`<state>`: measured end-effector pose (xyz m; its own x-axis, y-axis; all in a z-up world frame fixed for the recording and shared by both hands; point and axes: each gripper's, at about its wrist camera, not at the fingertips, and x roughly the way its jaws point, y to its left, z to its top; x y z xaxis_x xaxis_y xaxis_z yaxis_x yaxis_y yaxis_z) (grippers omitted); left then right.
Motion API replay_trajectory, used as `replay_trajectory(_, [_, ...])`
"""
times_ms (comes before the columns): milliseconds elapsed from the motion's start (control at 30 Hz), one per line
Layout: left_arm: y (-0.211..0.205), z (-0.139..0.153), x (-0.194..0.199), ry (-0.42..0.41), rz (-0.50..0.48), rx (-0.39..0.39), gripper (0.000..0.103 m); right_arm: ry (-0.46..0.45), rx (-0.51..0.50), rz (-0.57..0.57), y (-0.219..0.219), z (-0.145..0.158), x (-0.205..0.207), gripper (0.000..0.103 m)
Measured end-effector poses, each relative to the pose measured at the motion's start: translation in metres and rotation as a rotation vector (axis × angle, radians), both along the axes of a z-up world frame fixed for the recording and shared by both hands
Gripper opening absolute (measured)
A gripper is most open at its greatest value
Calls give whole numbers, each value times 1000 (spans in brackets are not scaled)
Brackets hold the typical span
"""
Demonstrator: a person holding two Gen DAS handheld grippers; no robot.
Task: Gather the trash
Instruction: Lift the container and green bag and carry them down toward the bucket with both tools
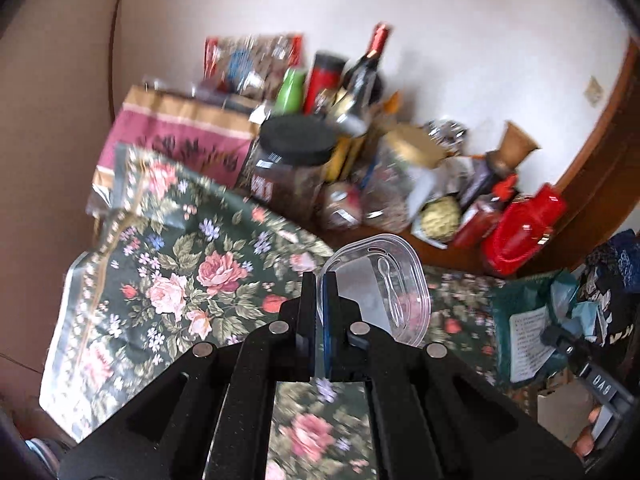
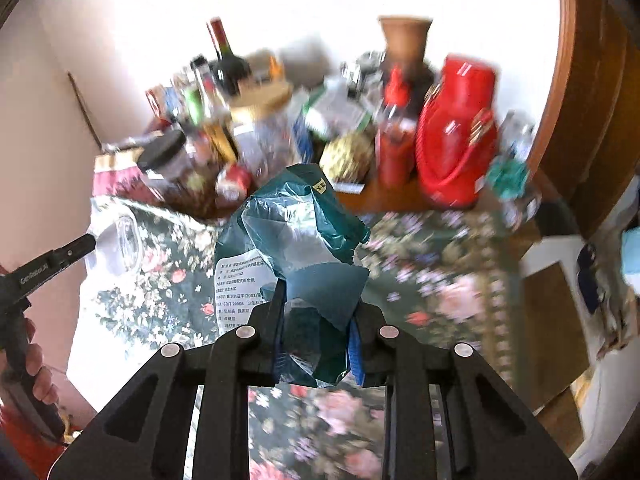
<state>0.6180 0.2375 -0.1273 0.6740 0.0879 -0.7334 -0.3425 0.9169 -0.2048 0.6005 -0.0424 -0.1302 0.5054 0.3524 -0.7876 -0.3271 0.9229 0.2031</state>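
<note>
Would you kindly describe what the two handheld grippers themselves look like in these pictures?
Both the left gripper and the right gripper are matte black, with angular linkage arms joined by round silver pins and blue lining inside the jaws. Seen from the right wrist view, the left one carries small white lettering on its side.

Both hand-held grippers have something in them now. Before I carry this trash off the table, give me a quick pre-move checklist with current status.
1. Left hand-held gripper shut on the clear plastic lid: ok, though it pinches only the lid's edge.
2. Right hand-held gripper shut on the crumpled teal wrapper: ok.
3. Both items clear of the floral tablecloth: ok.
4. Wrapper clear of the jars and bottles behind, such as the red thermos: ok.
5. Trash bin location: cannot tell, none in view.
6. Picture sharpness for judging the path: not ok, both views are motion-blurred.
</note>
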Motion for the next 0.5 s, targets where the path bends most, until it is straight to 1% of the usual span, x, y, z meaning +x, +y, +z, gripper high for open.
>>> replay_trajectory(33, [-11,8,-9,-17,-2,19,1,-35,-4,2,-12,12,-9,22])
replay_trajectory(67, [-18,13,-14,-28,-4,29,1,-53,-5,5,-17,17,-12,22])
replay_trajectory(167, [-51,25,-39,-50,-10,32,1,-104,7,24,-45,33,-31,22])
replay_trajectory(367, [-121,41,-85,-84,-17,43,1,-136,6,82,-83,42,-62,22])
replay_trajectory(500, [-151,52,-111,-103,-27,59,1,-132,12,105,-102,47,-78,22])
